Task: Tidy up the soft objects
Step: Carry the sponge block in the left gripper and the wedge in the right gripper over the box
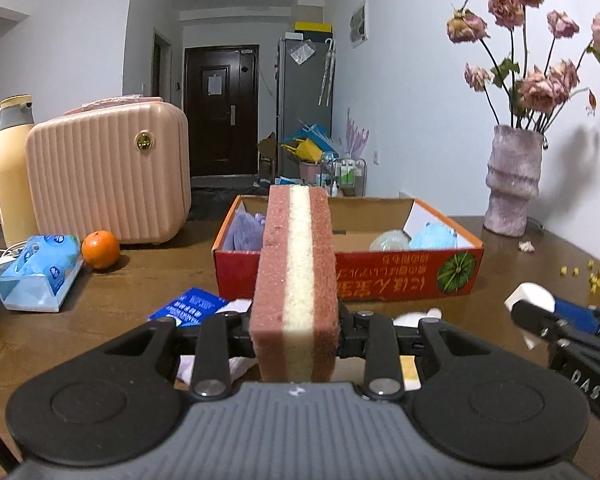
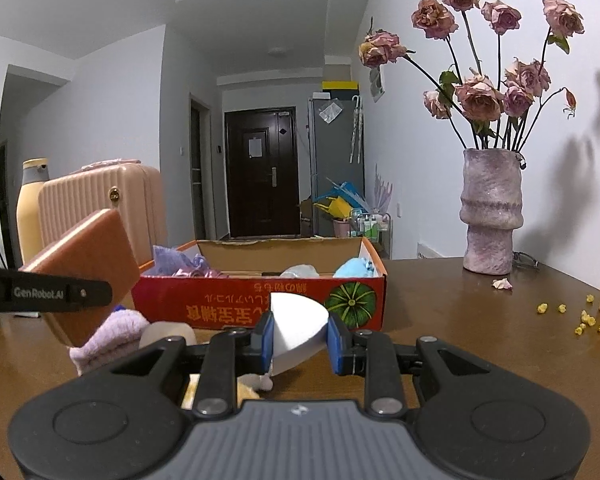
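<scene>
From my left wrist camera, my left tongs (image 1: 294, 332) are clamped on a sponge block (image 1: 296, 276), pinkish-brown on both sides with a cream stripe down the middle. It stands on edge between the fingers and runs from dead centre up toward 12 o'clock, covering part of the red cardboard box (image 1: 404, 276) behind it. The box sits open on the brown table (image 1: 140, 284). Inside it, at its 9 o'clock end, lies a purple soft item (image 1: 246, 230); toward its 3 o'clock end are a pale rounded thing (image 1: 390, 240) and a light blue plush (image 1: 436, 236). At 3 o'clock in this view my right tongs (image 1: 540, 320) show from the side, with a white piece (image 1: 530, 296) in them.

From my right wrist camera, my right tongs (image 2: 300, 342) are closed on that white foam wedge (image 2: 298, 328), blue pads pressing on both its sides. It sits at the centre of the view, just in front of the box's red front wall (image 2: 236, 300). The box shows the purple item (image 2: 180, 264) at its 9 o'clock end, the pale thing (image 2: 302, 270) near the middle and the blue plush (image 2: 356, 268) at its 3 o'clock end. At 9 o'clock my left tongs (image 2: 96, 292) hold the sponge (image 2: 88, 252) clear of the table. Under it, a lilac knitted piece (image 2: 112, 334) and a beige roll (image 2: 166, 334) lie on the table.
</scene>
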A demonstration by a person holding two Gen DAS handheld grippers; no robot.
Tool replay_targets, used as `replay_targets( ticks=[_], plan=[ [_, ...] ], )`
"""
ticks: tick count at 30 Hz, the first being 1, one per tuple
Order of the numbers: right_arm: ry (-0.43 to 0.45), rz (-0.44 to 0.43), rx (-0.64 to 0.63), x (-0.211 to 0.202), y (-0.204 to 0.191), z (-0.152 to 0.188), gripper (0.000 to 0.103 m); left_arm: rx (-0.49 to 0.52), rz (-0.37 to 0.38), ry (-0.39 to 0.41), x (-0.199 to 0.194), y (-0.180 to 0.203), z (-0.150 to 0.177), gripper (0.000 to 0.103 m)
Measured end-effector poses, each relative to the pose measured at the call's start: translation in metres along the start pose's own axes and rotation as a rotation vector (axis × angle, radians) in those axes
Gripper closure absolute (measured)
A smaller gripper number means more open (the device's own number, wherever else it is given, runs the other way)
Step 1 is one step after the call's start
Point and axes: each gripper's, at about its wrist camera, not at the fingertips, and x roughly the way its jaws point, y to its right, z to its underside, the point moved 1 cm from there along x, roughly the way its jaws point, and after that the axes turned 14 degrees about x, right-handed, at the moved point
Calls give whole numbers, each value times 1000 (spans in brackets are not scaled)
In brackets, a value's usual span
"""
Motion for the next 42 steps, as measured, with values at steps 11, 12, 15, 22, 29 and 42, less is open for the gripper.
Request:
replay_targets(
  ticks=[11,12,15,22,29,42],
  plan=[
    [66,-7,29,22,0,-16,77,-44,4,31,14,3,-22,71],
    [68,-7,33,25,1,-18,77,-49,4,34,16,2,-24,71],
    [73,-10,39,34,0,-22,77,-58,2,44,22,3,-30,71],
    [89,-25,51,55,1,-33,77,-86,-8,50,41,-2,-43,71],
    [95,-35,47,78,1,-41,77,-101,-10,44,63,-5,-52,71],
    [93,-39,35,114,4,-50,77,-97,-9,53,97,-4,-68,71]
  ],
)
